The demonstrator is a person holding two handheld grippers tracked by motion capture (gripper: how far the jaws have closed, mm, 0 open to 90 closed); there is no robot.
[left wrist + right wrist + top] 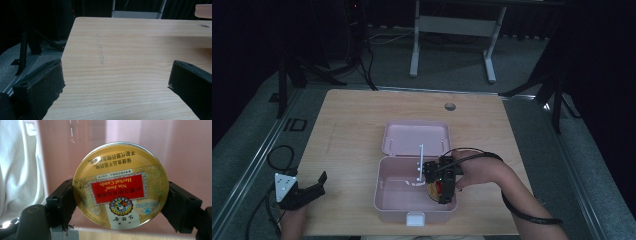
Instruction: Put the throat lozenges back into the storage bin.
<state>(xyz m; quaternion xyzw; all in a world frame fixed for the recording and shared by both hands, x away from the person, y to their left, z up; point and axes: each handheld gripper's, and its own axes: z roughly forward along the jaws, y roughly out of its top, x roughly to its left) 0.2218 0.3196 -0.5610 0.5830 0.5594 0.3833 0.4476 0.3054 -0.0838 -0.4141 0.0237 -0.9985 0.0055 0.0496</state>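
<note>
Inside the open pink box (pixel 387 192), near its right wall: round yellow tin (pixel 120 185), red label reading "Nin Jiom Herbal Candy", clamped at its edges by right gripper (pixel 441 180). White handle (pixel 420 165) just beside. Left gripper (pixel 115 82): released, holding nothing, over bare bench (pixel 347 130), well apart from box.

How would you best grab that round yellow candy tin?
By its rim, jaws on two opposite edges, as the right gripper holds the candy tin now. The tin is a flat disc, so its broad printed face offers nothing to pinch.
</note>
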